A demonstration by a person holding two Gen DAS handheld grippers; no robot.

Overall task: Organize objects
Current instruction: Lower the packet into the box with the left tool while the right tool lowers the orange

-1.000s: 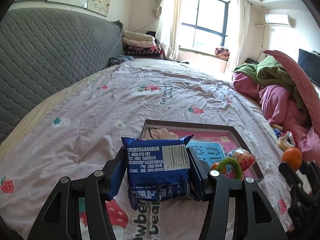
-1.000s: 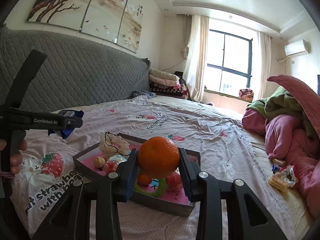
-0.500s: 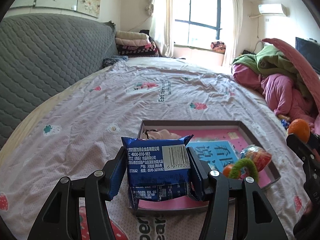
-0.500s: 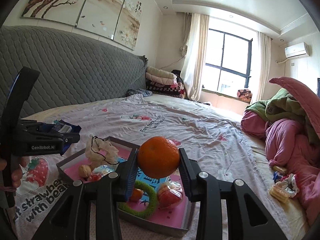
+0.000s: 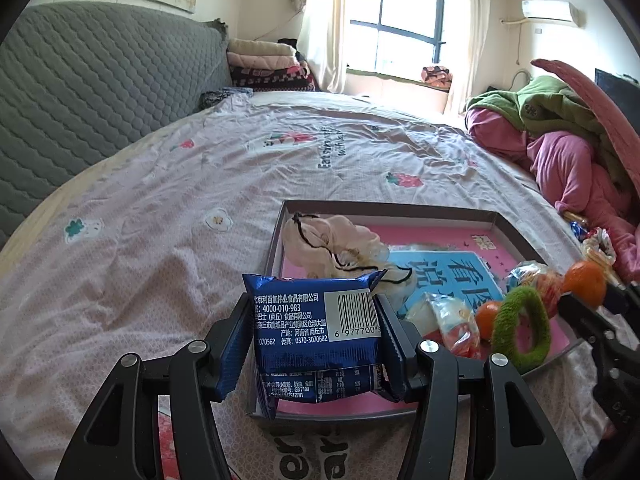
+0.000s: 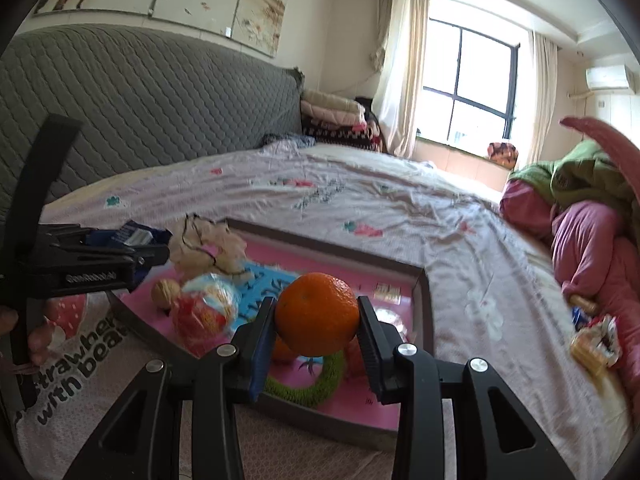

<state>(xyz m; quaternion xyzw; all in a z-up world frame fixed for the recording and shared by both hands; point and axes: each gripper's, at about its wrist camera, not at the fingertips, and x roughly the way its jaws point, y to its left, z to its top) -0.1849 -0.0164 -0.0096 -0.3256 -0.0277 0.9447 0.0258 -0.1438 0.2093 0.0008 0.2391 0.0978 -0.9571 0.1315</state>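
My left gripper [image 5: 316, 332] is shut on a blue snack packet [image 5: 316, 328] and holds it over the near left corner of a pink-lined tray [image 5: 460, 213] on the bed. My right gripper [image 6: 316, 330] is shut on an orange [image 6: 317, 314] above the tray's [image 6: 424, 292] near right part. In the tray lie a cream cloth with black cord [image 5: 332, 244], a blue card [image 5: 452, 276], wrapped snacks [image 5: 448, 316], a small orange [image 5: 486, 314] and a green fuzzy ring [image 5: 520, 332]. A walnut [image 6: 165, 291] shows in the right wrist view.
The bed has a pink strawberry-print sheet [image 5: 180, 216] and a grey quilted headboard [image 5: 80, 92]. Pink and green bedding [image 5: 568, 148] is piled at the right. Loose snack wrappers [image 6: 592, 340] lie on the sheet right of the tray. Folded blankets [image 5: 264, 64] are stacked by the window.
Both grippers have moved forward and lower over the tray, each still holding its object. The tray looks nearer and larger in both views.
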